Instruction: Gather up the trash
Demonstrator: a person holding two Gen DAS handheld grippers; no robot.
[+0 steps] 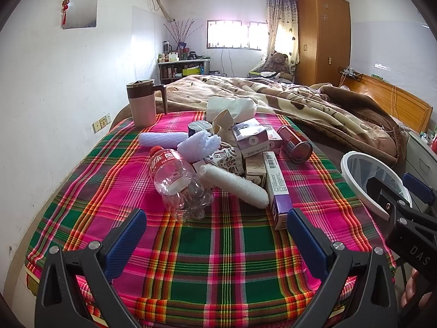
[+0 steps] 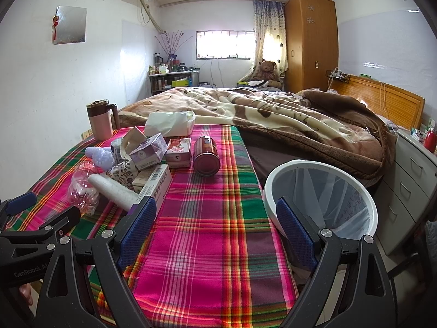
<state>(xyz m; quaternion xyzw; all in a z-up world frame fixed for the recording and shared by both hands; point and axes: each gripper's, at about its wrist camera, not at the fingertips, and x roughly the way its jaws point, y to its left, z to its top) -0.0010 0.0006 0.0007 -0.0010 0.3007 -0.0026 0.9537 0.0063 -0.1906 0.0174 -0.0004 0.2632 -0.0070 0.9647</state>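
Both grippers — left gripper [image 1: 217, 239], right gripper [image 2: 215, 228] — gape wide, empty; trash pile [image 1: 232, 158] at twelve o'clock on desk [image 1: 224, 246], bin [image 2: 275, 180] at two — bottle [image 1: 177, 180] could roll if nudged.

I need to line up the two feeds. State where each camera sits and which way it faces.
Left wrist: on the left gripper, facing the trash pile around the crushed plastic bottle; the right gripper shows at right.
Right wrist: on the right gripper, facing plaid cloth and white bin; the left gripper shows at left.
Shared: red can, bottle, bin.
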